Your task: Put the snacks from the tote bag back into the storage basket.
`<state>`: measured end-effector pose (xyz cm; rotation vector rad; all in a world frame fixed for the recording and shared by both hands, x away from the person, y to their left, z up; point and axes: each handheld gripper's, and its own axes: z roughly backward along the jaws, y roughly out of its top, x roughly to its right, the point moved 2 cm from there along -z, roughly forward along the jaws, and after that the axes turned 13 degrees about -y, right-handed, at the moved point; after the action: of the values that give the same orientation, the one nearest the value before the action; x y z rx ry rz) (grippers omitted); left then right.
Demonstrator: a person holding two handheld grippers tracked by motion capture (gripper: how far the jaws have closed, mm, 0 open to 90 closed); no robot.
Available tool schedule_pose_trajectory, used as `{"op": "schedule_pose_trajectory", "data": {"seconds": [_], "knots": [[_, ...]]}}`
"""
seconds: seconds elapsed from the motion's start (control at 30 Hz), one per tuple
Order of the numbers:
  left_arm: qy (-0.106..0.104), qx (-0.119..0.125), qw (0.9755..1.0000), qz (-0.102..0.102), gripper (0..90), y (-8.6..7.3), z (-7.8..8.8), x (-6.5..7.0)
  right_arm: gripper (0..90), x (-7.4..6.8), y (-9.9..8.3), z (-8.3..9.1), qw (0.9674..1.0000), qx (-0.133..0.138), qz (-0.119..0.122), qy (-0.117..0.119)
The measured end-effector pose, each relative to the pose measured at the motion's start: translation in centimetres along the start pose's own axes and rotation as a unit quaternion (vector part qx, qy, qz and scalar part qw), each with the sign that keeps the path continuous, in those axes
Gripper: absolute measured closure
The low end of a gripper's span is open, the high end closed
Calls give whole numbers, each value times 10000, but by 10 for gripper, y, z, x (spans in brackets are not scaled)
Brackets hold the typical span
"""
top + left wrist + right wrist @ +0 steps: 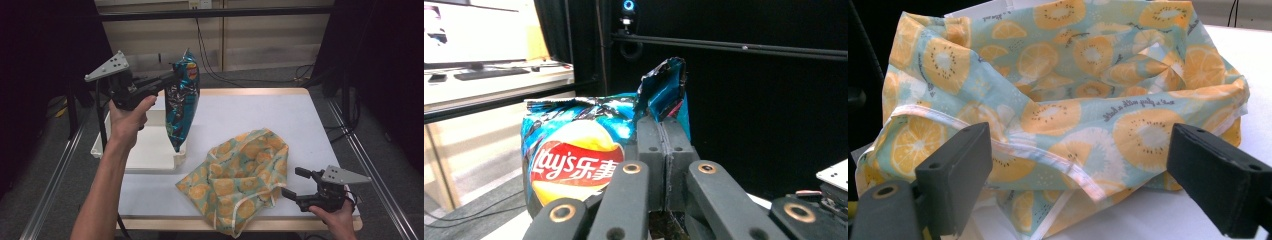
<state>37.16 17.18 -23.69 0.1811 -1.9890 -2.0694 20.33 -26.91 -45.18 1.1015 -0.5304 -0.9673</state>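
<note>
A blue Lay's chip bag [182, 105] hangs upright in the air over the white tray [150, 150], pinched at its top edge by my left gripper [175, 75], which is shut on it. In the left gripper view the two jaws meet on the crumpled top of the chip bag [574, 160], and the left gripper [664, 135] points level. A fabric bag with an orange-slice print [240, 175] lies crumpled on the table's front half. My right gripper [294, 183] rests at the front right, open, its jaws facing the fabric bag [1073, 100] with nothing pinched between them; the right gripper [1078, 165] stands wide.
The white table [280, 115] has bare room at the back right. A dark frame and black curtains stand around it, with cables on the floor behind. The tray sits at the table's left edge.
</note>
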Motion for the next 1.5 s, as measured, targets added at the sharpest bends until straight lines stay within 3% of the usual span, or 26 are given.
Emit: {"op": "schedule_pose_trajectory", "data": {"seconds": [0.17, 0.5, 0.9, 1.07, 1.27, 1.3, 1.33, 1.5], "knots": [[231, -96, 9997, -77, 895, -2, 15, -7, 74, 2, -1, 0, 10000, 9, -19, -38], [688, -133, 9975, 129, 896, -20, 41, -24, 75, 6, -5, 0, 10000, -24, -14, -39], [1211, -223, 9919, 309, 896, -48, 63, -45, 77, 3, -4, -2, 10000, -60, 18, -52], [1425, -286, 9884, 436, 896, -61, 67, -56, 77, 1, -3, -1, 9999, -47, 86, -62], [1517, -422, 9859, 570, 895, -77, 65, -73, 77, 2, -5, -4, 9999, -113, 48, -61], [1590, -462, 9843, 610, 896, -80, 64, -76, 77, 2, -5, -4, 9999, -128, 55, -60], [1549, -425, 9851, 620, 895, -83, 63, -79, 78, 3, -5, -4, 9999, -117, 61, -70], [1643, -389, 9832, 698, 896, -94, 60, -90, 92, 2, -5, -3, 9998, -130, 85, -83]]}}
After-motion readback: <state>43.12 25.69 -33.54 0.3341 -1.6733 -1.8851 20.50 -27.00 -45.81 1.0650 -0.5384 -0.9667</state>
